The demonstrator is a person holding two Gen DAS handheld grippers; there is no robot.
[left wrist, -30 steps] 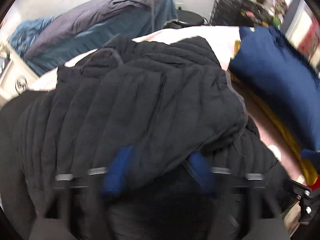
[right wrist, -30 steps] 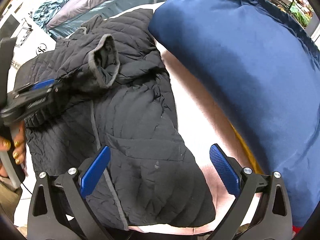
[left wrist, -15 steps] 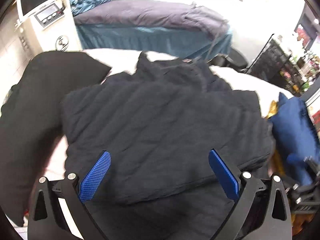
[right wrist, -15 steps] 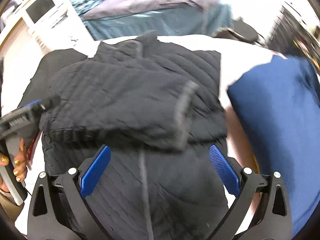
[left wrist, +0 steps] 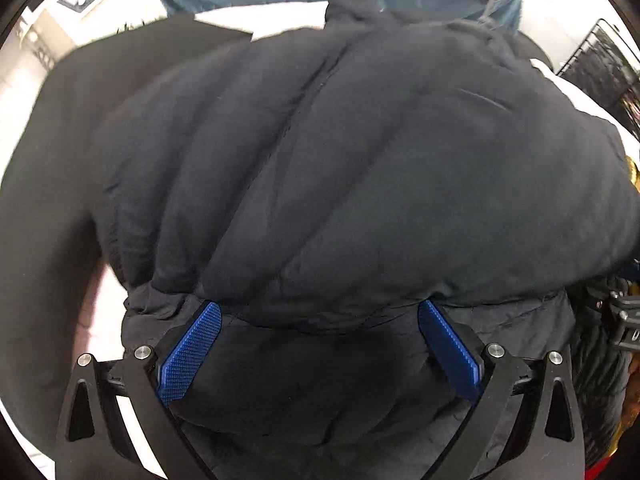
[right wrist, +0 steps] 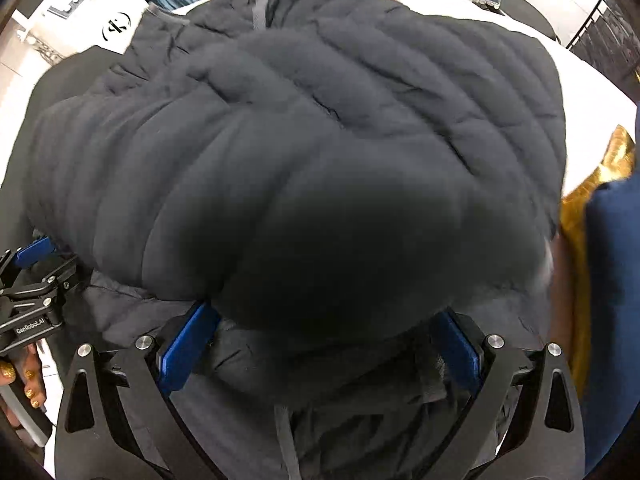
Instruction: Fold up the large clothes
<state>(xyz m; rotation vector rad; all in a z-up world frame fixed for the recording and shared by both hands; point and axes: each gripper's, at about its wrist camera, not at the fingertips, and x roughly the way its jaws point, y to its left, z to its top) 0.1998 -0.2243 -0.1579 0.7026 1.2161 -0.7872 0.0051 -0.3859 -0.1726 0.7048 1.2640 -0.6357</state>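
1. Jacket first: one dark quilted jacket (left wrist: 360,168) lies on the pale bed (left wrist: 280,28) straight ahead of both my tools, already doubled over itself, so a thick upper layer rests on a flatter lower layer.
2. Its folded front edge runs crosswise, left to right, right at my fingertips. In both wrist views that edge bulges over the tips of the blue pads (left wrist: 192,348).
3. My left gripper (left wrist: 320,320) has its jaws spread wide, with the lower layer of fabric between them and nothing pinched.
4. My right gripper (right wrist: 320,320) is likewise spread wide, its pads just under the overhanging roll, clamping nothing. The near fabric is blurred there, so I cannot tell whether the pads touch it.
5. Neither side is clearly nearer: both sit at the same front edge, left tool towards the left end, right tool towards the right end. The right wrist view shows the left tool just beside the jacket's left flank.
6. My judgement: the next move turns on that crosswise edge, each jaw closing on its own end of it.
7. Count: one jacket, two grippers, one blue cushion (right wrist: 612,300) at the right with one yellow cloth (right wrist: 580,208) beside it, and one black sheet (left wrist: 40,220) at the left under the jacket.
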